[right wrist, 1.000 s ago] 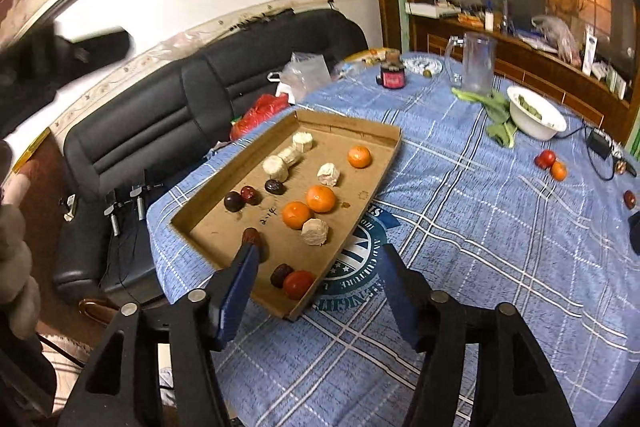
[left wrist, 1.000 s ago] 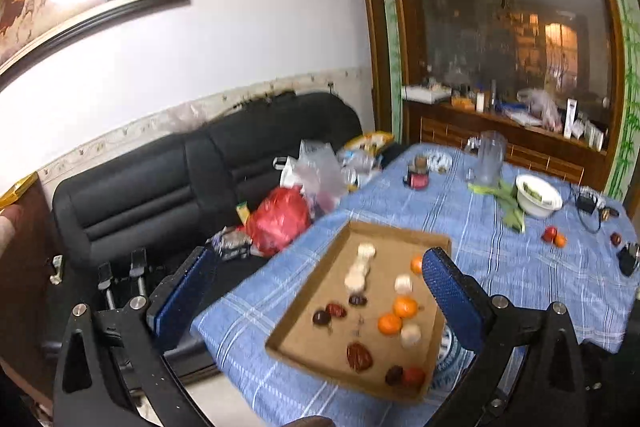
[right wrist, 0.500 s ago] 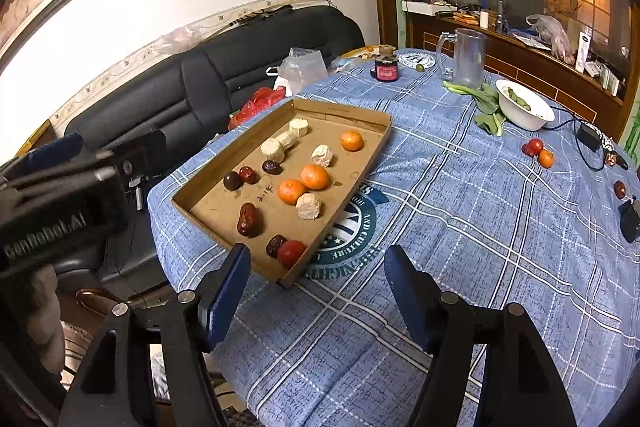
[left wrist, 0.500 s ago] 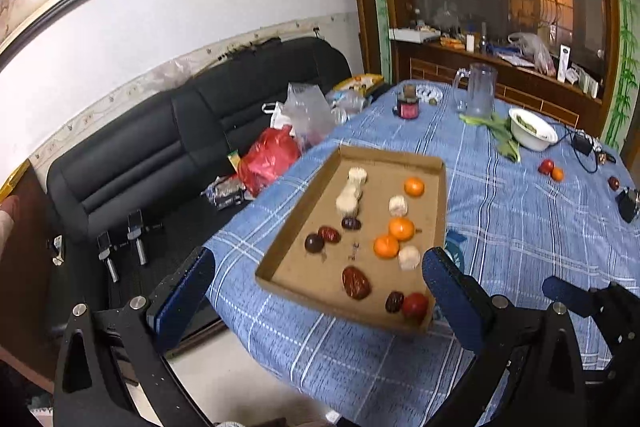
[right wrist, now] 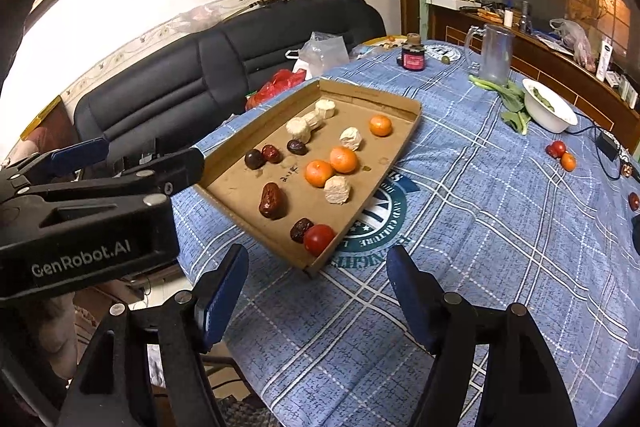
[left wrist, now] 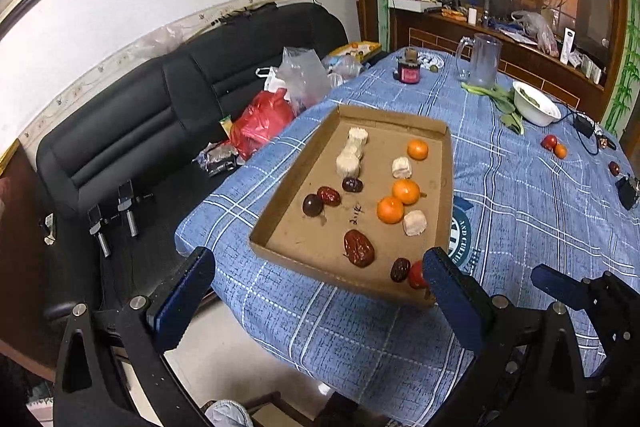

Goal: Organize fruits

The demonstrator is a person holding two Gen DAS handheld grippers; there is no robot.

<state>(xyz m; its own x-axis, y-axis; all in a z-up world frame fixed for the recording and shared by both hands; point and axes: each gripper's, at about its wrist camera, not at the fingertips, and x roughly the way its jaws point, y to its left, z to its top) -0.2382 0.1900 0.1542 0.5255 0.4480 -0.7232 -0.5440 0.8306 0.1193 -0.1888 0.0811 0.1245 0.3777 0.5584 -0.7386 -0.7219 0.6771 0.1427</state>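
Note:
A shallow cardboard tray (left wrist: 447, 163) (right wrist: 412, 125) lies on the blue checked tablecloth at the table's near left. It holds three oranges (left wrist: 406, 191) (right wrist: 343, 159), several white chunks (left wrist: 348, 163) (right wrist: 298, 129), dark red dates (left wrist: 359, 248) (right wrist: 272, 201) and a red tomato (right wrist: 319, 239) at its near corner. My left gripper (left wrist: 316, 281) is open and empty, above the table's near edge in front of the tray. My right gripper (right wrist: 318, 277) is open and empty, just short of the tray's near corner. The left gripper's body shows at the left of the right wrist view (right wrist: 88, 211).
A black sofa (left wrist: 160, 115) with red and clear bags (left wrist: 262, 117) stands left of the table. Farther back on the table are a jar (right wrist: 413, 57), a clear jug (right wrist: 494, 55), greens, a white bowl (right wrist: 548, 105) and loose small fruits (right wrist: 562, 155) beside a cable.
Both grippers have dropped and tilted down toward the tray, which now sits closer and larger in both views. The left gripper has come into the right wrist view. Both stayed open.

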